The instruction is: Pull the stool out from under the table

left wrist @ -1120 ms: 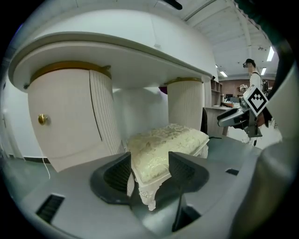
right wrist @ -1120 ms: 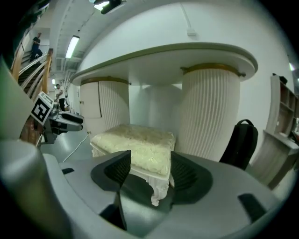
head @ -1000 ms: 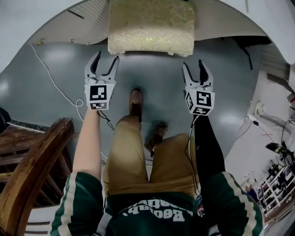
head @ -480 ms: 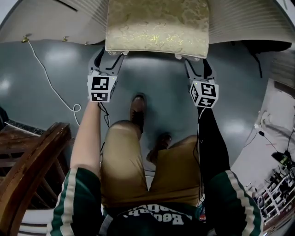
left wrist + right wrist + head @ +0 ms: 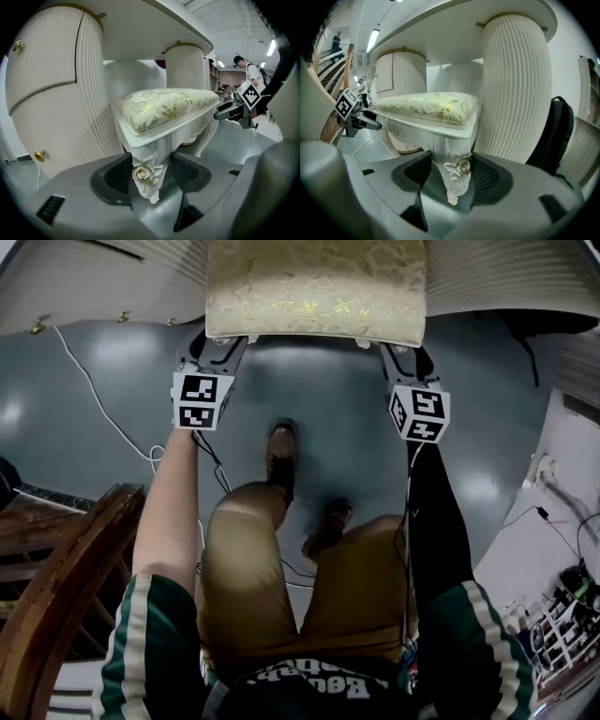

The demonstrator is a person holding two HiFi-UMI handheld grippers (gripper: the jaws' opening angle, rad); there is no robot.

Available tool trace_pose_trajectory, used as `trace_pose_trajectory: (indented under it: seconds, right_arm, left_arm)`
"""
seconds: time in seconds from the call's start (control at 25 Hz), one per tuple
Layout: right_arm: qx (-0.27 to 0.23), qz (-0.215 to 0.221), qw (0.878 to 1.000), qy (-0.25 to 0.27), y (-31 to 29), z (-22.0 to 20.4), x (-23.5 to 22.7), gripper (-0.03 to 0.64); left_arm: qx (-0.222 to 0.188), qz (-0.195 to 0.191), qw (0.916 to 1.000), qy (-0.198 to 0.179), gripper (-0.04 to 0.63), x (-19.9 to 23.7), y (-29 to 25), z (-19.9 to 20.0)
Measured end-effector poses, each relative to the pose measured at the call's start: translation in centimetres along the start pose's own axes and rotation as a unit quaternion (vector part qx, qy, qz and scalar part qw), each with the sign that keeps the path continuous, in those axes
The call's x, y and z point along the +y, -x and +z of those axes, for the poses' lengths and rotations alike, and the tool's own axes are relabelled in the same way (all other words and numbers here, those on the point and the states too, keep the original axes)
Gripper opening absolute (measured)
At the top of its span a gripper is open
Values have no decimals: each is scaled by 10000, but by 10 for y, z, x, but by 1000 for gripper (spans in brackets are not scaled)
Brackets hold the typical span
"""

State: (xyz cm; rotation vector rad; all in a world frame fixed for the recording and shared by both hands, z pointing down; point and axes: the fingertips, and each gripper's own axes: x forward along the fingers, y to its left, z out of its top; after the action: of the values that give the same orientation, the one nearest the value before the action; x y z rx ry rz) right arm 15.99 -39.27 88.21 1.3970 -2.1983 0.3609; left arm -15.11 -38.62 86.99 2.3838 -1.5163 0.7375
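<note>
The stool (image 5: 314, 287) has a cream and gold brocade cushion and white carved legs, and stands partly under the white table (image 5: 487, 277). My left gripper (image 5: 220, 348) reaches under the seat's front left corner. In the left gripper view its jaws (image 5: 150, 171) are closing, with the rose-carved leg (image 5: 146, 178) between the pads and touching both. My right gripper (image 5: 405, 357) is at the front right corner. In the right gripper view it (image 5: 451, 173) is closing on the other front leg (image 5: 458, 176) in the same way. Both sets of fingertips are hidden by the seat in the head view.
Fluted white table pedestals (image 5: 56, 93) (image 5: 513, 89) flank the stool. A dark wooden chair (image 5: 66, 587) stands at my lower left. A white cable (image 5: 103, 399) lies on the grey floor. My feet (image 5: 279, 451) stand just behind the stool. A black bag (image 5: 558, 136) sits right of the pedestal.
Both grippers have moved forward from open floor to the stool's front legs, and their tips now sit under the seat edge. The stool looms larger in the head view.
</note>
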Motion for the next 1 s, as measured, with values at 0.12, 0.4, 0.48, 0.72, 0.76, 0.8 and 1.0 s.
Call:
trace_pose_trajectory:
  seconds: [0.12, 0.4, 0.48, 0.72, 0.76, 0.8, 1.0]
  right_arm:
    - [67, -70, 10000, 20, 3, 1, 1, 268]
    - [131, -235, 9996, 28, 13, 3, -1, 215]
    - [156, -269, 9995, 86, 13, 4, -1, 210]
    - [148, -463, 9988, 53, 20, 8, 2, 122]
    - [114, -384, 9992, 20, 20, 8, 7, 138]
    - [82, -224, 9997, -15, 19, 9, 14, 233]
    - [58, -318, 9994, 121, 15, 7, 16, 322]
  left_arm:
    - [104, 21, 9999, 6, 287, 0, 2, 1]
    - [241, 135, 9995, 140, 282, -1, 7, 3]
    - [168, 177, 9996, 140, 271, -1, 9, 6]
    - [99, 180, 9993, 301, 258, -2, 14, 8]
    - [113, 127, 9997, 202, 259, -3, 13, 8]
    - [123, 59, 9999, 87, 261, -4, 13, 7]
    - [269, -91, 9996, 11, 310, -2, 5, 0]
